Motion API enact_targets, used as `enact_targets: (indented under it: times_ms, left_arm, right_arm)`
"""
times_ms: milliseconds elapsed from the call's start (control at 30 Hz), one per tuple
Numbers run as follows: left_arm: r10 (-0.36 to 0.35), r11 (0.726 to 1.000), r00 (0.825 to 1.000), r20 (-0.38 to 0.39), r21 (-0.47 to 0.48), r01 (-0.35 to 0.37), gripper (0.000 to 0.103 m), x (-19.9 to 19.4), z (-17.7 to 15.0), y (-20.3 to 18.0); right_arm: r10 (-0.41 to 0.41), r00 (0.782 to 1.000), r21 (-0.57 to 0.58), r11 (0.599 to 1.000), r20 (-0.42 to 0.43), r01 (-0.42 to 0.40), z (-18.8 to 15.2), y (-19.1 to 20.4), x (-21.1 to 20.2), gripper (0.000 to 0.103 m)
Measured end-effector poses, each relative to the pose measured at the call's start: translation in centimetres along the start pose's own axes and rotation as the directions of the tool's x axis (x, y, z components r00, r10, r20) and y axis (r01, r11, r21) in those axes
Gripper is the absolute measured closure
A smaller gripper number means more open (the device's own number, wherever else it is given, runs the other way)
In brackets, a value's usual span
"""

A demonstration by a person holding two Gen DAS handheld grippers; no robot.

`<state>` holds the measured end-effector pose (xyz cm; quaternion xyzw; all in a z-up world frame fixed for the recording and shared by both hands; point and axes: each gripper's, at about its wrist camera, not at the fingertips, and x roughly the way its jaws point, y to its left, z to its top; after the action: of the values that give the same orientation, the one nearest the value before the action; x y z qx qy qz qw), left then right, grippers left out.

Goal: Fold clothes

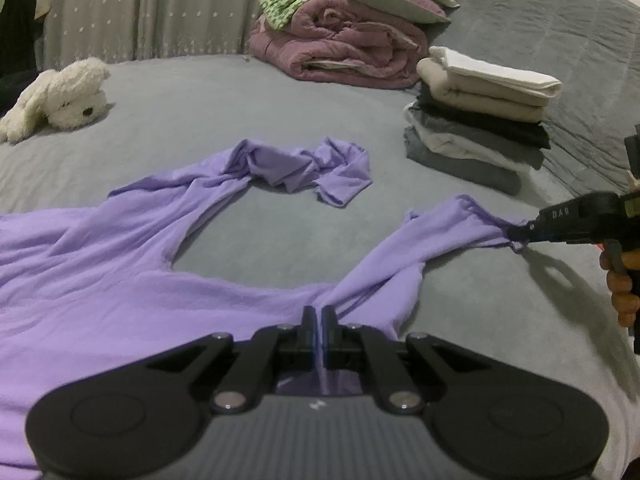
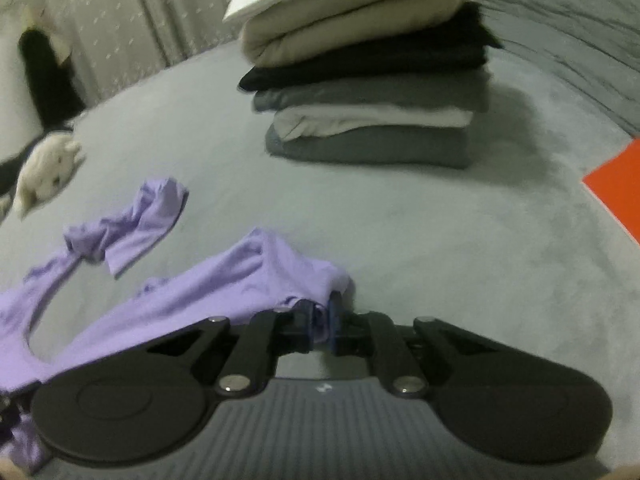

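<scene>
A lilac long-sleeved top (image 1: 100, 280) lies spread on the grey bed (image 1: 280, 240). My left gripper (image 1: 319, 314) is shut on its fabric near the shoulder. My right gripper (image 1: 520, 234) is shut on the end of the near sleeve (image 1: 448, 224), pulled out to the right. In the right wrist view the right gripper (image 2: 320, 312) pinches bunched lilac cloth (image 2: 248, 280). The other sleeve (image 1: 320, 168) lies crumpled farther back, also in the right wrist view (image 2: 132, 224).
A stack of folded clothes (image 1: 480, 116) stands at the right, close ahead in the right wrist view (image 2: 368, 80). A rolled pink quilt (image 1: 344, 48) with pillows lies behind. A white plush dog (image 1: 60, 96) is at the left. An orange object (image 2: 616, 188) sits at right.
</scene>
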<state>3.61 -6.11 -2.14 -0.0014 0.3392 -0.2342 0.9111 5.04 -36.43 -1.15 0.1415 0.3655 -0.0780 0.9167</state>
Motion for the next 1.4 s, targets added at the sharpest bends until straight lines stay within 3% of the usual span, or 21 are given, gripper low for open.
enact_targets:
  times_ms: [267, 367, 600, 633, 667, 733, 767, 833, 933, 1033, 1167, 1300, 1367, 1400]
  left_arm:
    - [-0.105, 0.994, 0.994, 0.038, 0.043, 0.103, 0.101, -0.7, 0.0, -1.6]
    - [-0.136, 0.987, 0.990, 0.046, 0.092, 0.132, 0.101, -1.0, -0.2, -2.8]
    - [-0.186, 0.974, 0.983, -0.001, 0.131, 0.185, 0.101, -0.6, -0.7, -3.7]
    - [-0.184, 0.973, 0.983, -0.006, 0.138, 0.183, 0.101, -0.6, -0.7, -3.7]
    - [-0.180, 0.973, 0.984, -0.010, 0.144, 0.179, 0.100, -0.7, -0.8, -3.7]
    - [-0.174, 0.973, 0.985, -0.014, 0.151, 0.174, 0.100, -0.8, -0.9, -3.5]
    - [-0.171, 0.974, 0.985, -0.014, 0.151, 0.171, 0.100, -0.8, -0.9, -3.4]
    - [-0.166, 0.975, 0.986, -0.013, 0.149, 0.166, 0.100, -0.8, -0.9, -3.2]
    - [-0.160, 0.975, 0.987, -0.014, 0.151, 0.160, 0.100, -0.8, -1.0, -3.1]
    - [-0.155, 0.975, 0.988, -0.017, 0.158, 0.155, 0.100, -0.7, -1.1, -3.3]
    - [-0.150, 0.975, 0.988, -0.020, 0.161, 0.151, 0.100, -0.5, -1.3, -3.5]
    - [-0.147, 0.976, 0.989, -0.025, 0.157, 0.149, 0.100, -0.2, -1.3, -3.4]
    - [-0.147, 0.977, 0.989, -0.026, 0.155, 0.149, 0.100, -0.1, -1.3, -3.3]
    - [-0.147, 0.977, 0.989, -0.026, 0.154, 0.149, 0.100, 0.0, -1.3, -3.3]
  right_arm:
    - [-0.133, 0.989, -0.010, 0.991, 0.070, 0.134, 1.1, -1.8, -2.6, 0.097]
    - [-0.176, 0.982, -0.013, 0.984, 0.071, 0.177, 1.4, -2.4, -2.8, 0.102]
    - [-0.275, 0.959, -0.021, 0.961, 0.075, 0.277, 2.0, -3.9, -3.4, 0.100]
    - [-0.289, 0.954, -0.022, 0.956, 0.076, 0.291, 2.1, -4.1, -3.5, 0.098]
    - [-0.301, 0.951, -0.023, 0.953, 0.075, 0.303, 2.2, -4.3, -3.6, 0.088]
    - [-0.287, 0.956, -0.038, 0.956, 0.058, 0.289, 1.9, -4.5, -3.5, 0.081]
    - [-0.280, 0.959, -0.051, 0.958, 0.052, 0.283, 1.7, -4.5, -3.5, 0.067]
    - [-0.254, 0.966, -0.074, 0.963, 0.052, 0.258, 1.2, -4.5, -3.9, 0.061]
    - [-0.178, 0.983, -0.151, 0.971, 0.047, 0.183, 0.2, -3.4, -4.2, 0.061]
    - [-0.132, 0.990, -0.230, 0.963, 0.043, 0.138, -0.6, -2.2, -4.1, 0.069]
    - [-0.108, 0.994, -0.308, 0.946, 0.010, 0.106, -1.4, -1.1, -3.0, 0.069]
    - [-0.134, 0.991, -0.352, 0.929, -0.021, 0.118, -2.0, -0.9, -1.3, 0.069]
    - [-0.151, 0.989, -0.359, 0.923, -0.009, 0.137, -2.0, -0.9, -0.9, 0.077]
    - [-0.156, 0.988, -0.358, 0.922, 0.001, 0.146, -1.8, -0.9, -0.8, 0.090]
